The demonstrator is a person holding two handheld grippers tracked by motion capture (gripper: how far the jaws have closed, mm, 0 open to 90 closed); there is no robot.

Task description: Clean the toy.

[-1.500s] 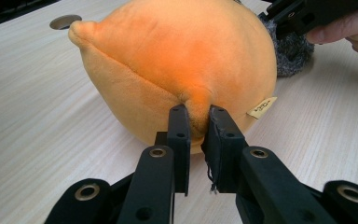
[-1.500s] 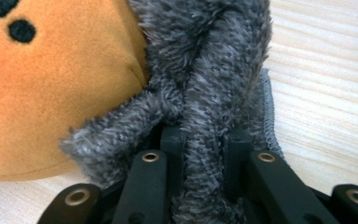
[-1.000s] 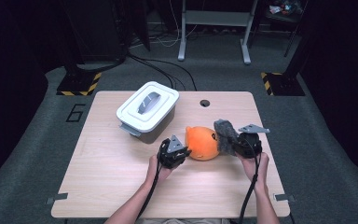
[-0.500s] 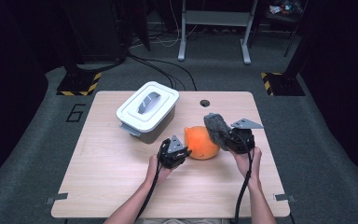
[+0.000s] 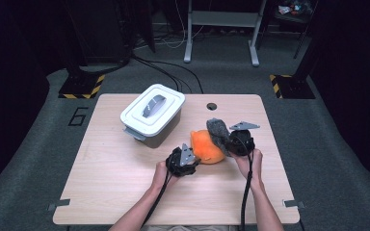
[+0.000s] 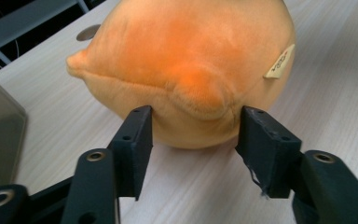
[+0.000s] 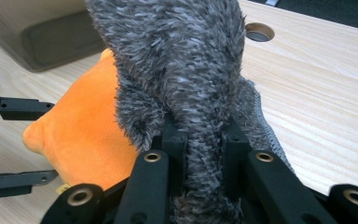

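An orange plush toy (image 5: 207, 147) lies on the wooden table (image 5: 115, 192), right of centre. My left gripper (image 5: 191, 156) is at its near left side. In the left gripper view its jaws (image 6: 193, 126) have just been opening and stand open on either side of a bump on the plush (image 6: 186, 60), without pressing it. My right gripper (image 5: 225, 140) is shut on a grey furry piece (image 5: 217, 130) and holds it up against the plush's right side. In the right gripper view the fur (image 7: 177, 60) fills the closed jaws (image 7: 199, 135), and the plush (image 7: 84, 126) lies behind it.
A white lidded box (image 5: 151, 113) with a grey handle stands on the table behind and left of the plush. A round cable hole (image 5: 211, 106) is near the far edge. Stands, cables and striped floor markers lie beyond the table.
My right gripper has moved left with the grey fur, up against the plush. The left gripper has stayed in place by the plush.
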